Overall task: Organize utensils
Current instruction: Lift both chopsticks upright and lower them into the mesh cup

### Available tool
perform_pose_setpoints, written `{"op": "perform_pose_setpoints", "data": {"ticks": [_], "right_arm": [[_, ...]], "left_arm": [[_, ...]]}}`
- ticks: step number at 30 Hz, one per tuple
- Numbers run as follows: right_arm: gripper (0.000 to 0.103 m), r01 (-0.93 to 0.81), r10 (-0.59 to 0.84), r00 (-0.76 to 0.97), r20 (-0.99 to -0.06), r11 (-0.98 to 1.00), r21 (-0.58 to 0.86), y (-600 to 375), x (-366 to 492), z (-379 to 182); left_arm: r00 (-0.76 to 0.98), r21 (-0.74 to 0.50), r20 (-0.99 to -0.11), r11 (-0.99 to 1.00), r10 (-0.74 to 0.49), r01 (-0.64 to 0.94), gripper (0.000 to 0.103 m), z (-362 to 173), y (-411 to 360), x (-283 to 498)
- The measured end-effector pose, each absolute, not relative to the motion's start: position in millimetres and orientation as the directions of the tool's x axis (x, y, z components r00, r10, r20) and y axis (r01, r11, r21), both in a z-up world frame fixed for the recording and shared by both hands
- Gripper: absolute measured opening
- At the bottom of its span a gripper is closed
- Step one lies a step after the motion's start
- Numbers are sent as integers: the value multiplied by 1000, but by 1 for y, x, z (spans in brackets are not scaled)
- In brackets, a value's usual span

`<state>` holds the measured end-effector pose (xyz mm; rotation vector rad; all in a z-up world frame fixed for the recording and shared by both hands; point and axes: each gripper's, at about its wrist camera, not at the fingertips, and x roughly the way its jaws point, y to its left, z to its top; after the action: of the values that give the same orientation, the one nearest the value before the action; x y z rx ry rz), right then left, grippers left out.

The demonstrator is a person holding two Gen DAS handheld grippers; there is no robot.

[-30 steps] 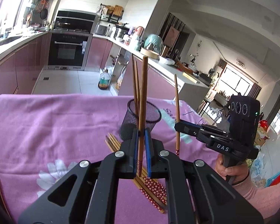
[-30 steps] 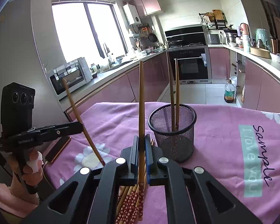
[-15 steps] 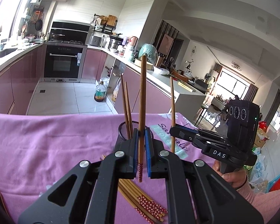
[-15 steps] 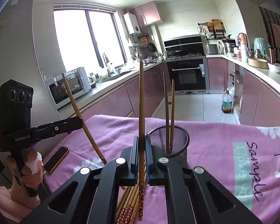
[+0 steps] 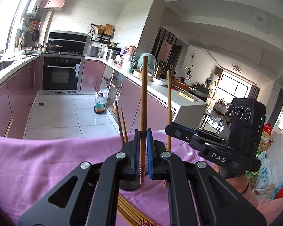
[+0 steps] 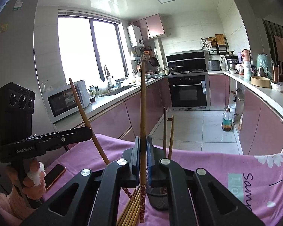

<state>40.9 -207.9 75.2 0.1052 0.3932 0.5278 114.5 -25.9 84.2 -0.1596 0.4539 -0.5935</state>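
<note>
Both grippers hover above the tabletop [image 6: 207, 162]: the left gripper [image 5: 142, 154] has its fingers clamped on one upright chopstick [image 5: 143, 101], the right gripper [image 6: 141, 158] on another chopstick [image 6: 142, 113]; loose chopsticks [image 6: 131, 209] lie beside the mesh holder [image 6: 158, 199] containing two more

two upright chopsticks [image 6: 168, 135] occupy the mesh cup [image 6: 158, 197] ahead.

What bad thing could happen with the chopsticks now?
Each gripper pinches just one thin chopstick: left gripper, right gripper. Either could slip or tilt and miss the mesh cup. The two chopsticks already in the cup might get bumped, and the light cup might tip.
</note>
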Motion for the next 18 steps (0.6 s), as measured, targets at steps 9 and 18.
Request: {"op": "perform_pose_setpoints", "data": {"ticks": [9,18], "right_arm": [[5,-448,485,812,-324,875,186,-204,59,78],[5,-416,459,825,-331,888,195,-197,79,74]], "left_arm": [[750,-231,-359,832,-555,505,7,94,-42,126],[756,-178,-409,857,-511,483,7,81,-62,134]]}}
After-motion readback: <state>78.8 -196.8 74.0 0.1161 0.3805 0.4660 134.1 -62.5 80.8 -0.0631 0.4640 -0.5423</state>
